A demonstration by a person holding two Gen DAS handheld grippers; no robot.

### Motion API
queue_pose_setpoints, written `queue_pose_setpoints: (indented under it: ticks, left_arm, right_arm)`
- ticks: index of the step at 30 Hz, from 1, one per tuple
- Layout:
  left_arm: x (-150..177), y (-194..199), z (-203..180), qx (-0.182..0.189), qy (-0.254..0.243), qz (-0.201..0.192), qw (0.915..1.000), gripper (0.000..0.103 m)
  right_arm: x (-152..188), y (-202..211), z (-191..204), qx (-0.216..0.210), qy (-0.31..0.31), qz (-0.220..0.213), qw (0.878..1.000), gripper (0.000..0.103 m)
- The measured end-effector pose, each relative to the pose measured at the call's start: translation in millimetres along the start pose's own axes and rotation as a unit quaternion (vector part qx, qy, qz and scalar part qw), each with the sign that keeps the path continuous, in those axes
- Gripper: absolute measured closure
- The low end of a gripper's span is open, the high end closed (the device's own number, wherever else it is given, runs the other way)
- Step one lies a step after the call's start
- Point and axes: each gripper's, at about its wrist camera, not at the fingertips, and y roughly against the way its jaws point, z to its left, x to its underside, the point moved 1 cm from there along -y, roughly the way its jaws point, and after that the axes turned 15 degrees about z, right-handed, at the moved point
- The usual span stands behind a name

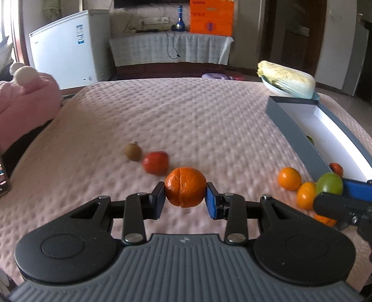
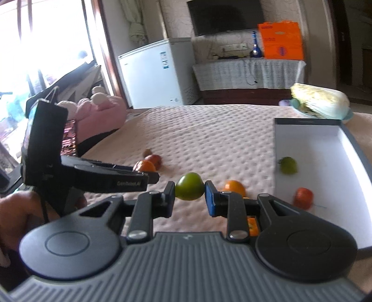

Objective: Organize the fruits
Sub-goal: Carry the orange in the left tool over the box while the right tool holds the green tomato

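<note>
My left gripper [image 1: 185,194] is shut on a peeled-looking orange mandarin [image 1: 185,186], held above the pink quilted bed [image 1: 162,116]. My right gripper [image 2: 189,194] is shut on a green fruit [image 2: 188,189]; it also shows in the left wrist view [image 1: 329,183]. A brown fruit [image 1: 132,151] and a red fruit [image 1: 155,162] lie on the bed beyond the mandarin. Two small oranges [image 1: 289,178] [image 1: 305,194] lie near the grey box [image 2: 348,148], whose white inside holds a green fruit [image 2: 288,165] and a red fruit [image 2: 303,197].
A napa cabbage [image 1: 287,79] sits in a bowl behind the box. A pink plush toy [image 1: 25,97] lies at the bed's left edge. A white freezer [image 1: 67,48] and a covered table with an orange bag [image 1: 211,17] stand beyond the bed.
</note>
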Motion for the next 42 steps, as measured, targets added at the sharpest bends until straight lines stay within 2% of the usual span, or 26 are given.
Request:
queue_pose_setpoints:
  ticks: [6,16,23,28,42]
  left_arm:
    - [-1,2,12,-0.002,0.017,-0.002,0.9999,0.061]
    - [-6,2,6,0.007,0.025,-0.007,0.9996,0.061]
    - [-6,9,2,0.004,0.012,-0.02,0.9997,0.061]
    - [-6,7,5,-0.002,0.015,-0.014,0.9998,0.061]
    - [-11,7,7,0.003,0.022,-0.017,0.9996,0.061]
  right_arm:
    - [-1,-4,8,-0.007,0.008,0.005,1.0,0.073]
    - [-2,1,2,-0.009,0.002,0.0,1.0,0.073]
    - [-2,8,4,-0.016,0.006,-0.008,1.0,0.073]
    - [-4,9,4,-0.018,0.003,-0.009,1.0,0.073]
    - [-11,32,-3,-0.027,0.004,-0.041,0.999,0.073]
